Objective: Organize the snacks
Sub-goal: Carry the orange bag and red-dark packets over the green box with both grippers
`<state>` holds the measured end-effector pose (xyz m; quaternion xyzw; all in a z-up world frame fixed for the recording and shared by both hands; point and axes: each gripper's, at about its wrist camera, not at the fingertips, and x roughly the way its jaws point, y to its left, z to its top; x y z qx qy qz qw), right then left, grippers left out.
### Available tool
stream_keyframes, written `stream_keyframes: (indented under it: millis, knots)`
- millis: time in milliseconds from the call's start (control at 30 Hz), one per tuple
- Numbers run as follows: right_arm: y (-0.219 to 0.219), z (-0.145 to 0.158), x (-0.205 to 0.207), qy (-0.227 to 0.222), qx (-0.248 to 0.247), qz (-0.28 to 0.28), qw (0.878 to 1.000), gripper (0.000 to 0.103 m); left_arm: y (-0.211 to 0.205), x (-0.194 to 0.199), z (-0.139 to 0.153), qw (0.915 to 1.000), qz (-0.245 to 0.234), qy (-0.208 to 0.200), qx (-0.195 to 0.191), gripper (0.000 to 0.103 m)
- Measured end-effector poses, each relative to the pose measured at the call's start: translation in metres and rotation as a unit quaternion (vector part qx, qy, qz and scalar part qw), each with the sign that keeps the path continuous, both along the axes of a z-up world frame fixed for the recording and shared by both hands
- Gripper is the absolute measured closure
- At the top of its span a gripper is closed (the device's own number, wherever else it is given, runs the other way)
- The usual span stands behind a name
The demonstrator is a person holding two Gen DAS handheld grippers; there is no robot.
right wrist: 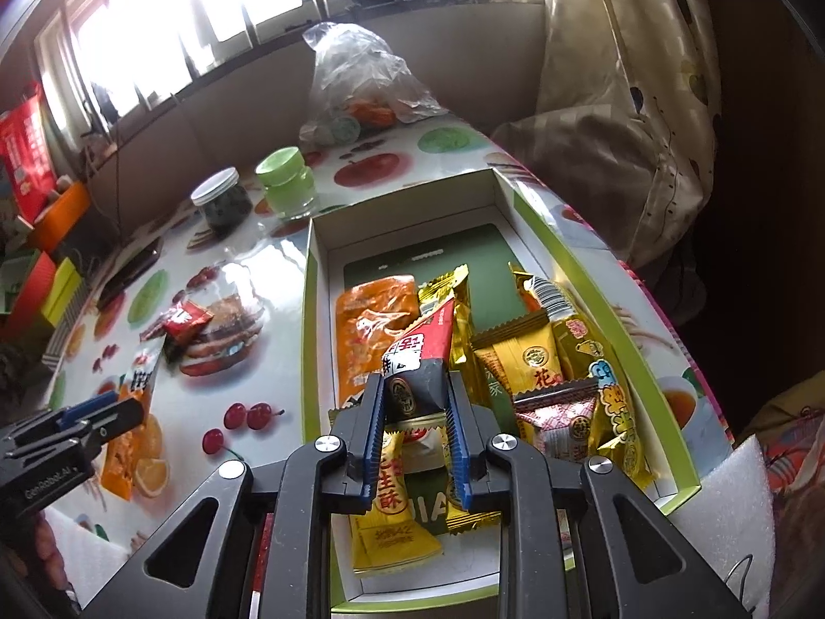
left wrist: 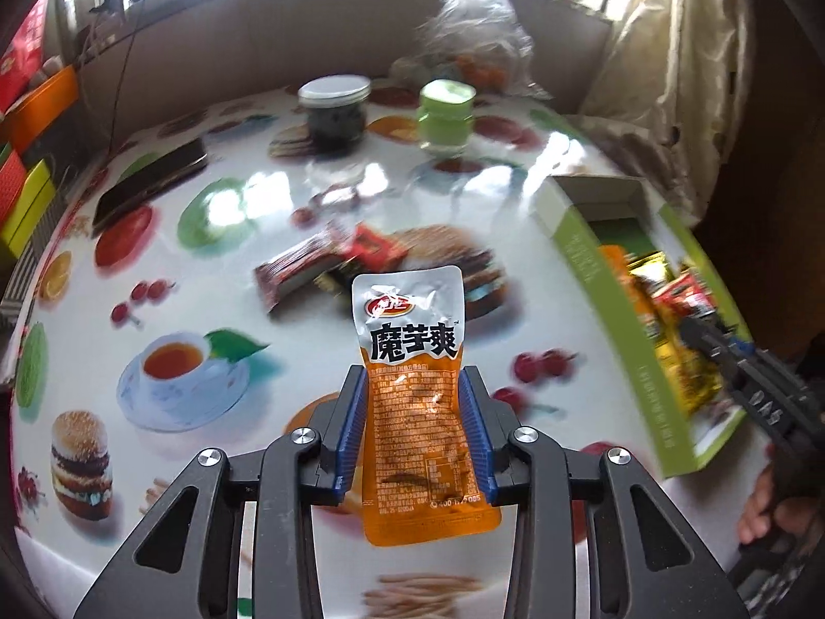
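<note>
My left gripper (left wrist: 413, 376) is shut on an orange and silver snack pouch (left wrist: 407, 320), held upright above the printed table (left wrist: 216, 278). In the right wrist view the same gripper (right wrist: 111, 412) and pouch (right wrist: 124, 459) show at the left edge. My right gripper (right wrist: 415, 381) is shut on a red and black snack packet (right wrist: 423, 356) over the green-rimmed box (right wrist: 308, 309), which holds several gold, yellow and orange packets. A brown bar packet (left wrist: 299, 273) and a red packet (left wrist: 371, 247) lie loose on the table.
At the back of the table stand a dark jar with a white lid (left wrist: 335, 113) and a green-lidded jar (left wrist: 446, 113). A plastic bag (right wrist: 356, 82) lies behind them, a black phone (left wrist: 149, 185) to the left. A curtain (right wrist: 629, 103) hangs at the right.
</note>
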<state>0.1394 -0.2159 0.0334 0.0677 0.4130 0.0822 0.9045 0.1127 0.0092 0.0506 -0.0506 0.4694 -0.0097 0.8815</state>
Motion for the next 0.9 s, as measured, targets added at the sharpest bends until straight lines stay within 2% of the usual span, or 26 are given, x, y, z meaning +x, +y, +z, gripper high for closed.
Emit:
stream_keyframes:
  millis: [467, 900]
  knots:
    - [-0.023, 0.01, -0.005, -0.006, 0.008, -0.018, 1.0, 0.082, -0.067, 0.022, 0.036, 0.9966, -0.072, -0.032, -0.022, 0.066]
    - [-0.04, 0.018, -0.005, -0.013, 0.0, -0.028, 1.0, 0.082, -0.114, 0.041, 0.033, 0.9917, -0.118, -0.02, -0.047, 0.066]
